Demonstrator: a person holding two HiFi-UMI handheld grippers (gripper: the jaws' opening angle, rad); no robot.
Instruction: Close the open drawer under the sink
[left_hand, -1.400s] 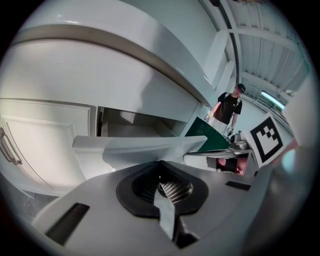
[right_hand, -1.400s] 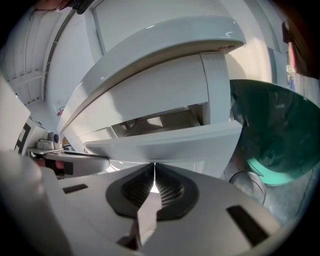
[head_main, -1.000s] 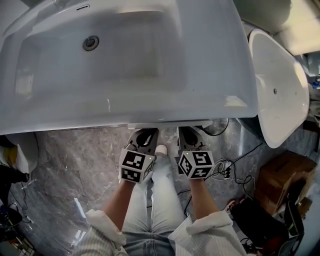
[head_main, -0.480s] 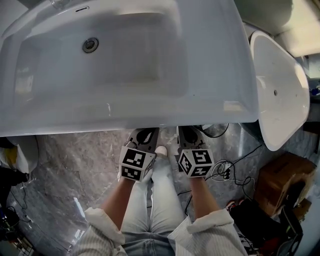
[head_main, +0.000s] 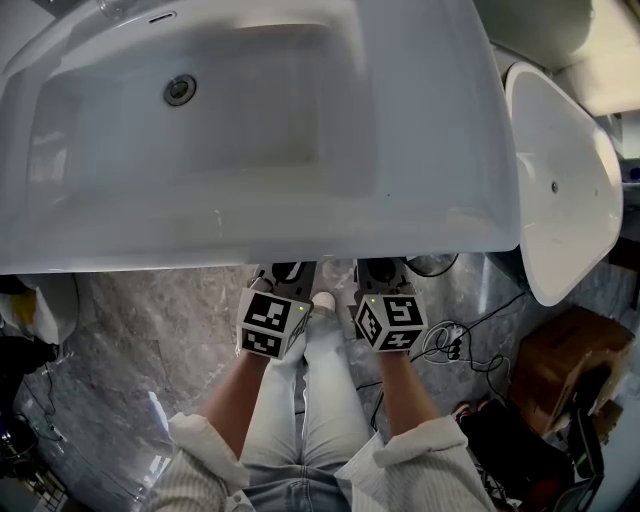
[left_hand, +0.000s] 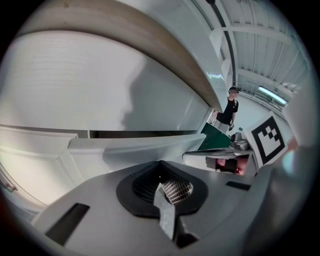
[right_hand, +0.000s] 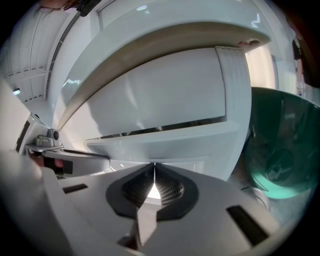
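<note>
**A:** What is different from a second ago?

**B:** Both hands are further in. The left hand-held gripper (left_hand: 162, 172) and the right hand-held gripper (right_hand: 153, 172) now have their noses tucked beneath the front edge of the sink (head_main: 440, 215). The pale strip of drawer (right_hand: 165, 142) that stuck out past that edge no longer shows in the head view.

**A:** And the jaws?

**B:** Pressed together on both, with nothing between them. The closed tips sit side by side, right up against the drawer front.

**A:** So it's shut?

**B:** Nearly, I judge. A dark slit runs along the top of the drawer front in both gripper views. I can't tell whether that is a last gap or only a finger groove. One more even push from both sides seems wise, so it doesn't go in crooked.

**A:** What's around?

**B:** Closest are the person's legs (head_main: 325, 400) in jeans, on a grey marbled floor (head_main: 150, 330). Cables (head_main: 450, 335) lie off the sink's right front corner, with a cardboard box (head_main: 560, 350) beyond them. A white oval basin (head_main: 560, 180) stands past the sink's right edge, and a green tub (right_hand: 282, 150) sits low on that side. Far off in the left gripper view, a person (left_hand: 230, 111) stands under a bright ceiling
</note>
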